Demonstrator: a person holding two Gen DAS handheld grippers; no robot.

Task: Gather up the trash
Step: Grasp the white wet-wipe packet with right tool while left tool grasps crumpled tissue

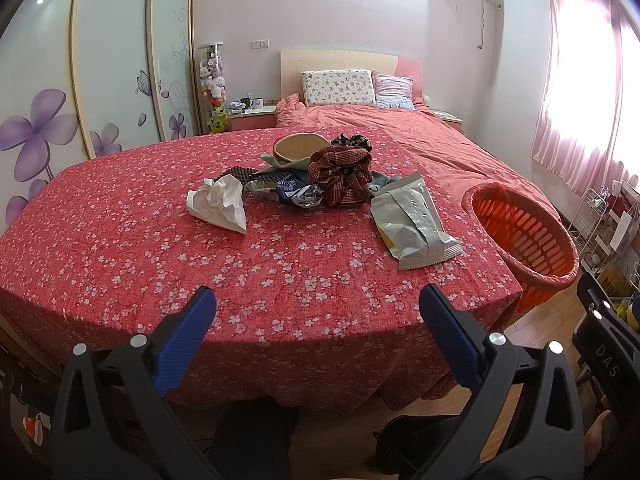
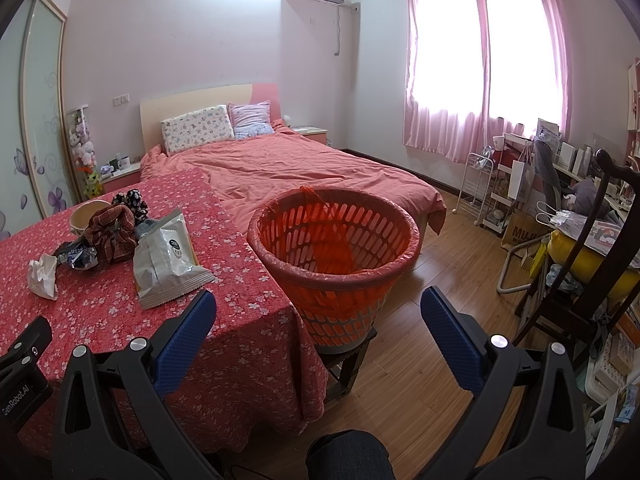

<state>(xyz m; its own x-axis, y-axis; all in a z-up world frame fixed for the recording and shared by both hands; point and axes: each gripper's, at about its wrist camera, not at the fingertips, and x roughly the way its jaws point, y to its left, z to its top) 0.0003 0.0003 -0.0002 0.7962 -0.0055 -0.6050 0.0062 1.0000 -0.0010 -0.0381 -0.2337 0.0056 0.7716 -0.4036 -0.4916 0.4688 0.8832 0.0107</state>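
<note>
Hovering at the near edge of the bench (image 1: pixel 120 248), both grippers are empty with their fingers spread wide, so the collecting looks not yet begun (nothing shows inside the lined orange basket (image 2: pixel 336 240)). The left gripper (image 1: pixel 316 320) faces the clutter, which sits well ahead of its fingers: a crumpled white paper (image 1: pixel 218 202) ahead and a little to the left, a flattened silver snack wrapper (image 1: pixel 412 220) ahead and to the right, and between and beyond them a smaller crushed blue-and-silver wrapper (image 1: pixel 296 194) beside a plaid scrunchie (image 1: pixel 340 176) and a shallow tan bowl (image 1: pixel 300 148). The right gripper (image 2: pixel 318 320) points at the basket, which stands just ahead of its fingers, off the bench's right edge on a low stand.

Judged from this, the step in hand is choosing a first piece. The silver wrapper lies closest to the basket; taking it calls for a forward reach, a low pinch on its flat edge, then a carry over the rim. The scrunchie and bowl likely stay.
</note>
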